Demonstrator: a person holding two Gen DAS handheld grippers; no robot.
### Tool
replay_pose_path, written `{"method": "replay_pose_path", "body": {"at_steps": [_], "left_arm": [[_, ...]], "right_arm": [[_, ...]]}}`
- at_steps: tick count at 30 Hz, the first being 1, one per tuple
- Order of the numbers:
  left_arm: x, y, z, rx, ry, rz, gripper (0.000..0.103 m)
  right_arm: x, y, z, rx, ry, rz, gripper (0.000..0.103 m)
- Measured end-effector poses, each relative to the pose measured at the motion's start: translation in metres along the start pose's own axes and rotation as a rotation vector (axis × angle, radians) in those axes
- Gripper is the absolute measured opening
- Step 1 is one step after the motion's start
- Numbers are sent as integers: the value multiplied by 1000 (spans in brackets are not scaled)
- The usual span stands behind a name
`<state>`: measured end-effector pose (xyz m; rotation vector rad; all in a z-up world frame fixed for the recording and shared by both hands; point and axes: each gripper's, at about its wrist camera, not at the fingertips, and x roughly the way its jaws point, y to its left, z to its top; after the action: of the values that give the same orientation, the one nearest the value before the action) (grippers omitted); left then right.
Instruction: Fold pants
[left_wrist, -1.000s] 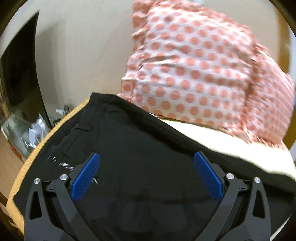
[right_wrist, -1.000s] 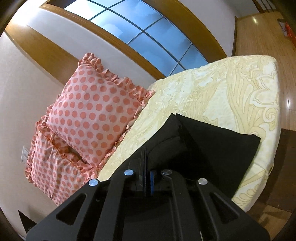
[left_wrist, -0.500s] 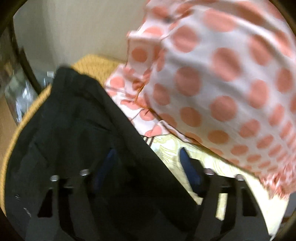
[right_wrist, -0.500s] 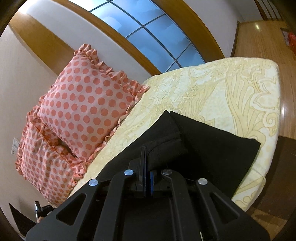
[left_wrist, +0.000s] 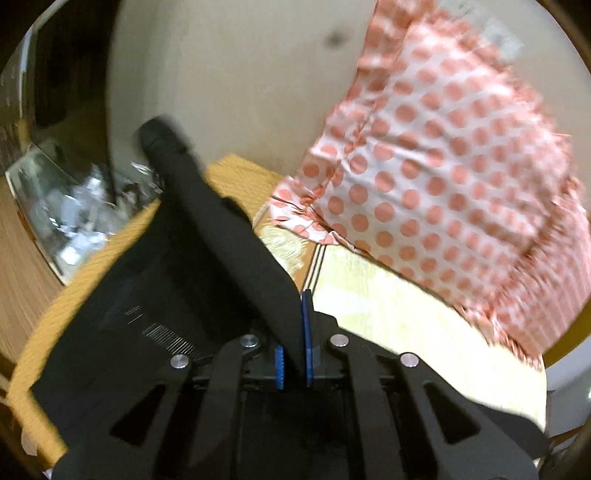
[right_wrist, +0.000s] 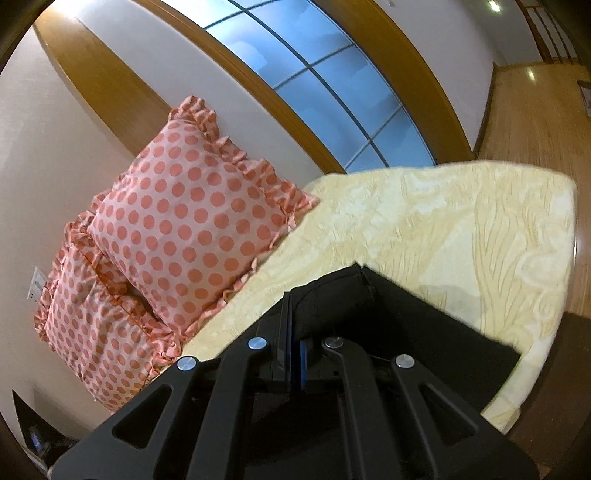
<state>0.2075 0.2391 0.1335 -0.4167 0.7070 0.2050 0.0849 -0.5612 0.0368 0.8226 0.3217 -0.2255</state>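
Note:
The black pants (left_wrist: 140, 295) lie on a pale yellow bedspread (left_wrist: 388, 314). In the left wrist view my left gripper (left_wrist: 295, 332) is shut on a raised edge of the pants, a dark fold (left_wrist: 221, 221) running up and away from the blue pads. In the right wrist view my right gripper (right_wrist: 293, 332) is shut on another part of the pants (right_wrist: 424, 325), with a bunched fold at the fingertips and a flat part spreading toward the bed's edge.
Two pink polka-dot ruffled pillows (right_wrist: 192, 229) lean against the wall at the head of the bed; one also shows in the left wrist view (left_wrist: 443, 166). A wood-framed window (right_wrist: 325, 81) is behind. Wooden floor (right_wrist: 535, 122) lies beyond the bed. Clutter (left_wrist: 66, 206) sits left of the bed.
My left gripper was open over the flat pants; it has closed on an edge of the fabric and lifted it. My right gripper stays shut on the pants, shifted slightly.

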Motion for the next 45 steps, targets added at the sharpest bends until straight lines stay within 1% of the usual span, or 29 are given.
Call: {"method": "replay_pose_path", "body": {"at_steps": [1,2,3,4,5,6,7,9,11,14,16,17,18,20,21,23,27,30,34,38,40,41,42,43,44,45], "left_arm": [[-13,4,-5,1,-14,1,8],[-36,14,-25,4,-40,11,8],[-49,21,-37,3,-53,24,8],[-65,29,-59,1,-65,41,8],[-72,36,-70,-5,-68,46,8],[-80,43,-88,-12,-70,58,8],[-78,44,-96,-16,-65,70,8],[-75,58,-127,-35,-35,91,8],[-69,62,-148,-46,-12,103,8],[-65,64,-160,-36,-38,125,8],[-65,68,-162,-54,-51,123,15],[-67,74,-164,-76,-61,124,28],[-69,77,-165,-96,-69,126,45],[-76,90,-166,-147,-104,124,59],[-80,98,-165,-170,-116,120,64],[-80,109,-160,-207,-110,91,70],[-70,125,-149,-292,-63,31,69],[-73,134,-148,-366,-76,-18,68],[-72,134,-154,-378,-62,-45,67],[-75,136,-153,-393,-71,-74,70],[-72,142,-151,-412,-69,-58,69],[-71,146,-151,-426,-70,-61,67],[-70,150,-150,-442,-70,-64,62],[-69,154,-149,-461,-69,-62,55],[-69,156,-148,-463,-68,-56,41],[-68,158,-146,-459,-66,-43,34]], "right_arm": [[-2,2,3,-9,-8,-1,3],[-5,2,5,-14,-15,-4,2],[-7,1,7,-13,-20,-4,3],[-9,-1,9,-11,-23,-6,3],[-10,-2,9,-12,-22,-12,3],[-10,-4,9,-12,-19,-19,3],[-10,-6,8,-11,-12,-26,3],[-7,-12,4,-5,12,-43,3],[-2,-18,-1,2,40,-62,3],[0,-27,-7,19,57,-88,3],[-1,-35,-10,41,68,-96,3],[-2,-39,-12,51,74,-102,3],[-3,-43,-14,58,79,-110,3],[-4,-48,-17,62,88,-126,3],[-4,-51,-18,68,93,-131,3],[-1,-57,-20,93,105,-129,3],[3,-61,-22,109,116,-132,3],[2,-61,-22,116,112,-125,3],[2,-65,-15,149,99,-108,3],[6,-58,-5,121,76,-104,3],[10,-56,-5,105,84,-121,3],[11,-57,-6,102,89,-130,3],[11,-59,-9,102,96,-141,3],[11,-62,-10,108,98,-143,3],[10,-66,-13,120,102,-142,3],[10,-69,-15,125,104,-142,3]]}}
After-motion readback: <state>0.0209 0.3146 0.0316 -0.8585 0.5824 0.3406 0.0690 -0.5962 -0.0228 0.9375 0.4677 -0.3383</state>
